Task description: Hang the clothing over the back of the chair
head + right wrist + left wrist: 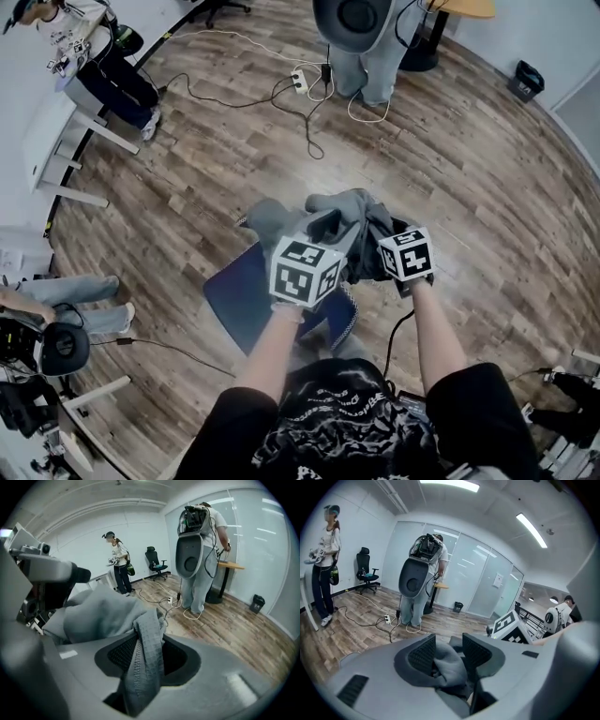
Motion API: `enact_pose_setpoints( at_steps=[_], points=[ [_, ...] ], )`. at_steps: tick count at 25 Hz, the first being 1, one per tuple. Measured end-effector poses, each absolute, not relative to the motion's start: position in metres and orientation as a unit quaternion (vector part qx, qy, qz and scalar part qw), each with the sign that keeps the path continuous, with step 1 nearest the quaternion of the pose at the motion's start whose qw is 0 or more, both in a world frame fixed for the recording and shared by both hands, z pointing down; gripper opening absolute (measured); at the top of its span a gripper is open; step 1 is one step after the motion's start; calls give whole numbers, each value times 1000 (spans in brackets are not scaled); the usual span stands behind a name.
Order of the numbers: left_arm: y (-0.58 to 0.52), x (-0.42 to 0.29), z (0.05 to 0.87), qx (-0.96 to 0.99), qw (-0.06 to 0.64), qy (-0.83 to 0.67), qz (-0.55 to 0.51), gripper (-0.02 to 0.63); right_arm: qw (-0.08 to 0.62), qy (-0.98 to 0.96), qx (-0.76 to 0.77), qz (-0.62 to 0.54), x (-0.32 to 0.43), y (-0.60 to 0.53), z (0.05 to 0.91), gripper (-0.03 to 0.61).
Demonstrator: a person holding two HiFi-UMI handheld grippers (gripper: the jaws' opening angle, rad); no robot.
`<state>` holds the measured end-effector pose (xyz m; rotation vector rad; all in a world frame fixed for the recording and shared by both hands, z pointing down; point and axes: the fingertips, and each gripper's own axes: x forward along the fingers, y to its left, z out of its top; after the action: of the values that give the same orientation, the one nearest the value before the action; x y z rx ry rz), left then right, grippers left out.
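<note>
Left gripper: my jaws stood moderately wide, lump of grey clothing lying loose between pads, slack on one side. Right gripper: my jaws narrow, clamped on ribbed fold of same clothing, fold running down through the gap. Both grippers close together, angled downward. Clothing bunched in heap at far edge of blue chair, just ahead of both grippers; chair back itself hidden under cloth. Chair stood on wood floor.
</note>
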<state>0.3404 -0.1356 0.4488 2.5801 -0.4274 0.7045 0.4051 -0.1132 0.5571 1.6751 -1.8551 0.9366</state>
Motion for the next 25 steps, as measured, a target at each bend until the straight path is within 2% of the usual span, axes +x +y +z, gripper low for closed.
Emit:
enact_pose_setpoints(
  at_steps=[3, 14, 19, 25],
  points=[
    [-140, 339, 445, 931, 227, -154, 240, 163, 238, -669, 604, 362, 403, -110, 568, 200],
    [-146, 334, 444, 933, 239, -159, 216, 163, 245, -707, 584, 316, 392, -113, 536, 225],
    [-154, 320, 429, 930, 265, -191, 165, 163, 219, -724, 587, 290, 383, -115, 504, 242],
    [-154, 299, 398, 940, 252, -201, 116, 163, 181, -744, 596, 243, 373, -117, 452, 255]
  ],
)
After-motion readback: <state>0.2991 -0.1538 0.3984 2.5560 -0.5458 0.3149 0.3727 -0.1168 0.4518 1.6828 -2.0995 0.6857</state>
